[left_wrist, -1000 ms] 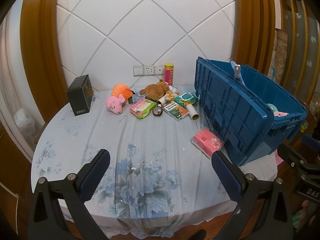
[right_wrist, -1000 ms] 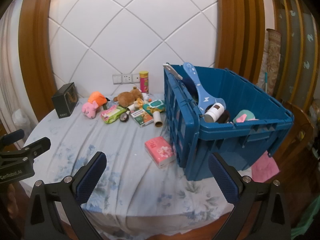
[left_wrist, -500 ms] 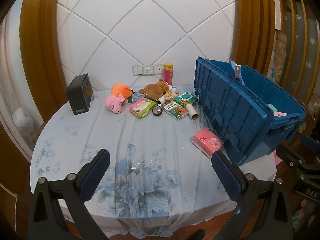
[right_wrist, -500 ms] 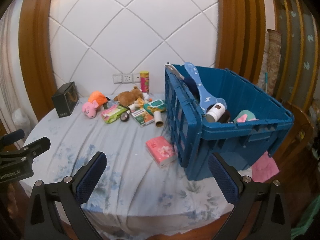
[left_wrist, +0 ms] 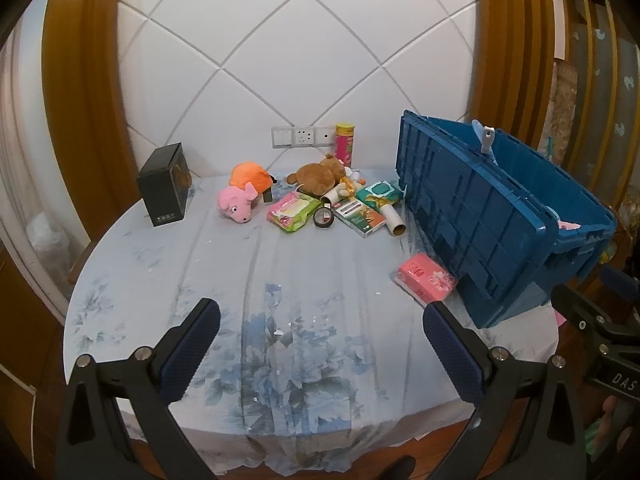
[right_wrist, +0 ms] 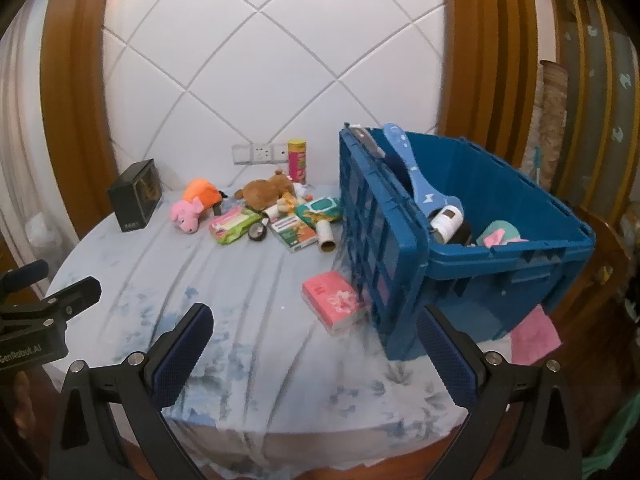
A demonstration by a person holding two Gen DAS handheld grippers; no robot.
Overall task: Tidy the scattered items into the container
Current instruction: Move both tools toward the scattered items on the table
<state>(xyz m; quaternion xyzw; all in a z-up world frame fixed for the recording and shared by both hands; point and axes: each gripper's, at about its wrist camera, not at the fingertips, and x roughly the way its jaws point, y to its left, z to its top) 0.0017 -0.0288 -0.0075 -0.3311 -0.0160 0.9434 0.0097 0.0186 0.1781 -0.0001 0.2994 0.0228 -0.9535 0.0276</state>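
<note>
The left black two-finger gripper wore textured dark blue pads on angular black arms fixed with silver screws. The right black two-finger gripper matched it: blue dimpled pads, silver screws, white lettering partly legible on its body in the left view.
</note>
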